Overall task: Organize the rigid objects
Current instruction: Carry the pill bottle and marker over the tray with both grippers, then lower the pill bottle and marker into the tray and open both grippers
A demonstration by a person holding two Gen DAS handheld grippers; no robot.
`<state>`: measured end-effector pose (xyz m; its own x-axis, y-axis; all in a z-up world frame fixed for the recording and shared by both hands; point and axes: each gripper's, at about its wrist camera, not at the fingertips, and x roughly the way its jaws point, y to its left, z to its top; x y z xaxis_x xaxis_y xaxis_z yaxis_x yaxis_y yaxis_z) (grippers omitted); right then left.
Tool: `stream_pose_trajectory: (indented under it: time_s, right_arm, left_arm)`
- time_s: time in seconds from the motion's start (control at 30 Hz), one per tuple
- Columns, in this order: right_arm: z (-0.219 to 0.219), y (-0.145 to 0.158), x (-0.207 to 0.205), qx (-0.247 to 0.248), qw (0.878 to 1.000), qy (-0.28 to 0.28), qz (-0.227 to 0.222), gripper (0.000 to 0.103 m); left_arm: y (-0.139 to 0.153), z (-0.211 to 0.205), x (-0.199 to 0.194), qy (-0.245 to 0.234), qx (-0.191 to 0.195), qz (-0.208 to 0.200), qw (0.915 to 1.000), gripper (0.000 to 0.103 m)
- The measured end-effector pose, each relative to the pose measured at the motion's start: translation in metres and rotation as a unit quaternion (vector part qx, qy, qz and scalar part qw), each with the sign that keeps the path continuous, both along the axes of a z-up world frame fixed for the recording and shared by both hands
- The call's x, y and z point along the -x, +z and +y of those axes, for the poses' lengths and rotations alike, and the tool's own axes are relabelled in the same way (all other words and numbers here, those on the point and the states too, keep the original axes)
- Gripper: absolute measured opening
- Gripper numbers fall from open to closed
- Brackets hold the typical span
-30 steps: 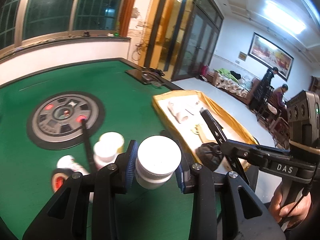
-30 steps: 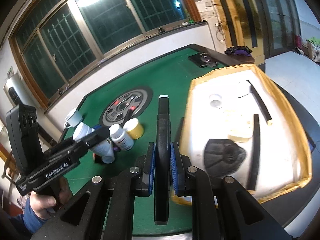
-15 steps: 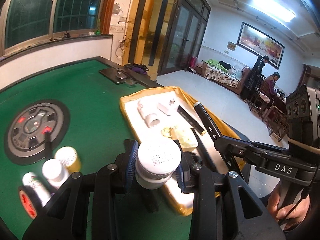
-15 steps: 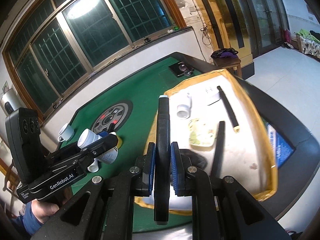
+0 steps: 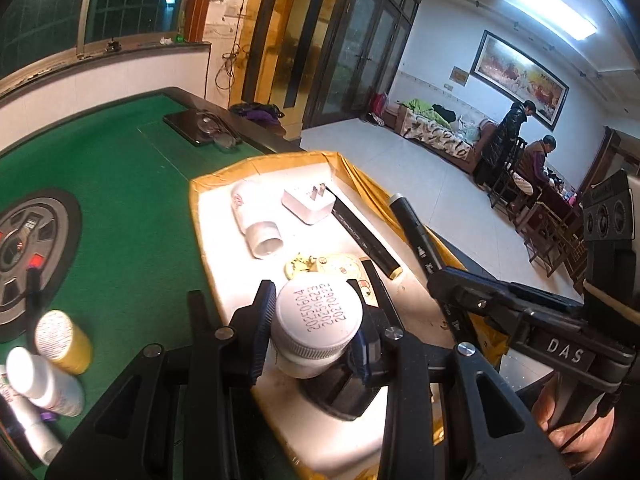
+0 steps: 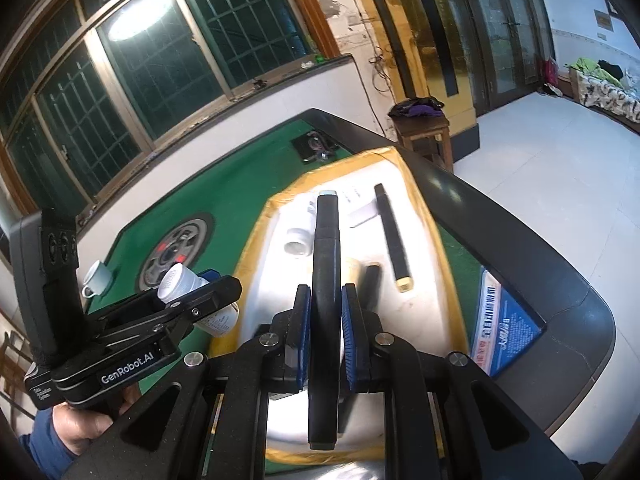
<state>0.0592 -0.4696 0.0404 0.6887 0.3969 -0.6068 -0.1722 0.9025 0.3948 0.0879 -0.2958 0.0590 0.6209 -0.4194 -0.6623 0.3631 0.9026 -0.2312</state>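
Observation:
My left gripper is shut on a white pill bottle with a ribbed cap and holds it above the near end of the yellow-rimmed tray. My right gripper is shut on a black marker that points forward over the tray. In the tray lie a white bottle on its side, a white plug adapter, a black marker with a gold end and a black round thing under my left gripper.
On the green table at the left stand a yellow-labelled bottle and white bottles. A round grey panel sits in the table's middle. A white cup stands at the far left. A blue card lies by the table's edge.
Both grippers have moved right and forward over the tray with their loads. The bottles on the table have slid toward the left edge of the left wrist view.

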Motion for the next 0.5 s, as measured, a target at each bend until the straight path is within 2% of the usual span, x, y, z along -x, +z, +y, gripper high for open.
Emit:
stream_pose_trajectory:
  time_s: [0.23,0.5]
  right_arm:
    - [-0.004,-0.014,-0.005,0.013,1.000,-0.008,0.022,0.014]
    - [-0.004,-0.012,0.000,0.056,0.998,-0.028,0.018,0.014]
  left_arm:
    - [-0.016,-0.011,-0.003,-0.006,-0.010,0.017,0.9998,0.032]
    - [-0.019,-0.017,0.003,-0.010,-0.014,0.005,0.9998,0.032]
